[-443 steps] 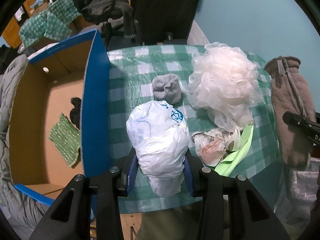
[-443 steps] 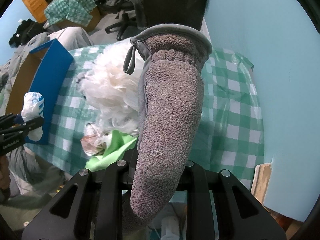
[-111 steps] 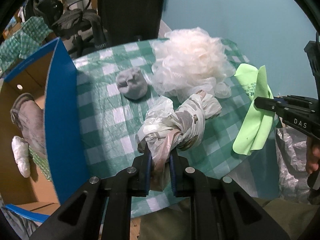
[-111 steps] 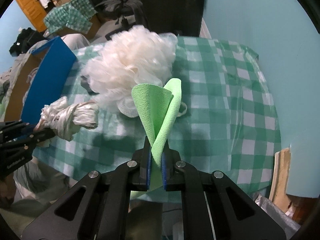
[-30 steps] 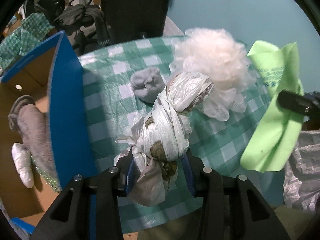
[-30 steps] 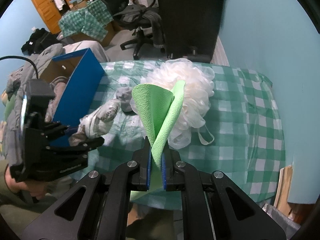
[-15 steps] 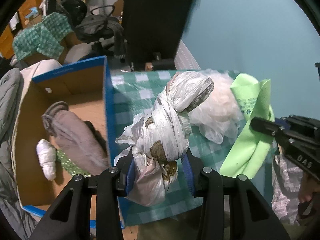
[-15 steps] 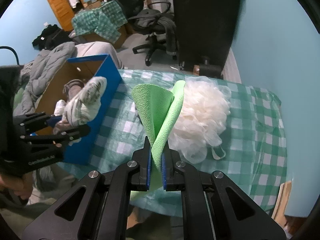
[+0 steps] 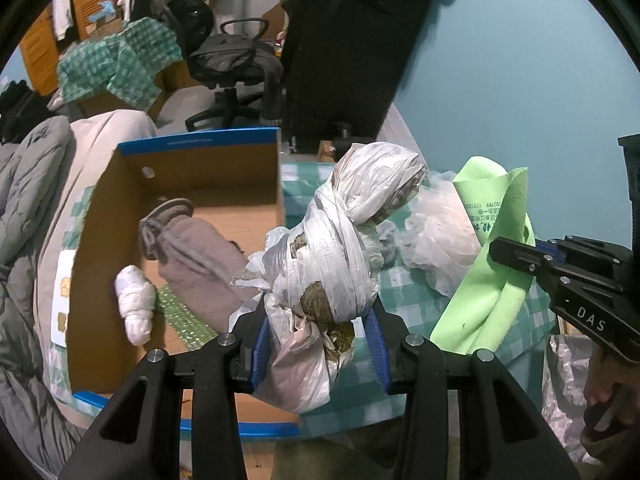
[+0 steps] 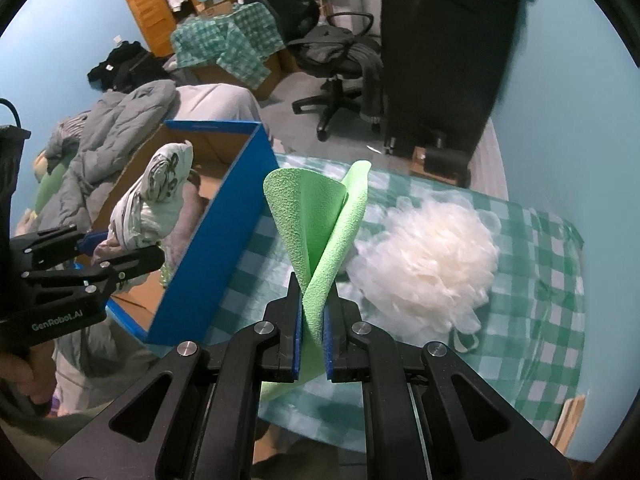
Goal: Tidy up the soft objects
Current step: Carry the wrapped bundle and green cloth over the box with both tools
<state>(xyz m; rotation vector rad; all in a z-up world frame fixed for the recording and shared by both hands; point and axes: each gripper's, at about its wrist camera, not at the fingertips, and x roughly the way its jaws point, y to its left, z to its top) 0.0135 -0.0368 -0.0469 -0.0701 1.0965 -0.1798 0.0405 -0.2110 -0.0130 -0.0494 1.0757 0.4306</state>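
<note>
My left gripper (image 9: 318, 344) is shut on a knotted white plastic bag bundle (image 9: 340, 252) and holds it up over the near right wall of the blue cardboard box (image 9: 176, 184). The bundle (image 10: 154, 200) and the left gripper (image 10: 104, 258) show above the box (image 10: 216, 236) in the right wrist view. My right gripper (image 10: 312, 334) is shut on a folded lime green cloth (image 10: 320, 224), held above the green checked table (image 10: 532, 292). The cloth also shows in the left wrist view (image 9: 492, 264). A white mesh bath pouf (image 10: 428, 264) lies on the table.
Inside the box lie a grey-brown fleece mitt (image 9: 192, 248), a small white bundle (image 9: 134, 304) and a green patterned cloth (image 9: 180, 316). Grey bedding (image 10: 120, 120) lies left of the box. An office chair (image 10: 340, 64) and a dark cabinet (image 10: 444, 40) stand behind the table.
My left gripper has carried the bag bundle left, from over the table to over the box edge. My right gripper with the green cloth has followed left and risen.
</note>
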